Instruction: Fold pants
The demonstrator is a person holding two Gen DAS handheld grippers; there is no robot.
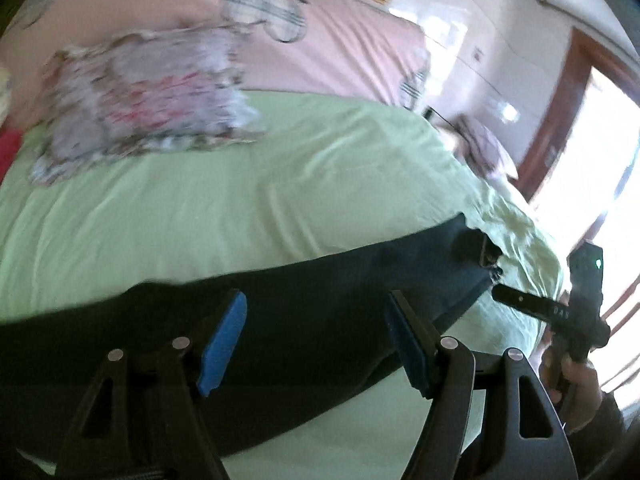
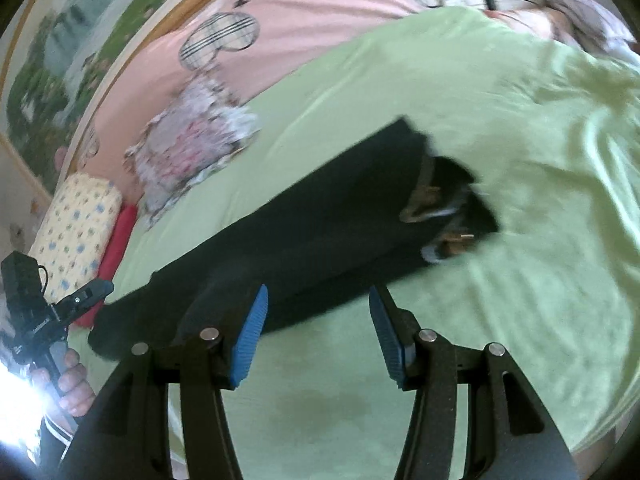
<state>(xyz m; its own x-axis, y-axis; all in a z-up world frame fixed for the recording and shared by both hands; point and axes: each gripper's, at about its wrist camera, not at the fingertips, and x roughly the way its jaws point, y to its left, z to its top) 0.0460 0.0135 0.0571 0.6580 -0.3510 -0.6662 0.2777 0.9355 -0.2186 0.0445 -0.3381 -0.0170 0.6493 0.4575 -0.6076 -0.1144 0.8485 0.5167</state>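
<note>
Dark pants (image 1: 340, 264) lie stretched out flat across a green bed sheet (image 1: 280, 180). Their waistband (image 2: 436, 200), open and showing a belt and lining, is at the right end. My left gripper (image 1: 316, 296) hovers open over the middle of the pants, nothing pressed between its blue pads. My right gripper (image 2: 319, 290) is open too, at the near edge of the pants (image 2: 320, 208), its pads bare. In the left wrist view the right gripper (image 1: 520, 300) reaches toward the waistband end, held by a hand (image 1: 576, 384). The left gripper (image 2: 92, 290) shows near the leg end.
A floral pillow (image 1: 140, 100) lies on the far side of the bed against a pink cover (image 1: 340, 40). A yellow dotted pillow (image 2: 76, 224) and a red item (image 2: 116, 240) sit at the left. A bright doorway (image 1: 600, 140) stands beyond the bed's right edge.
</note>
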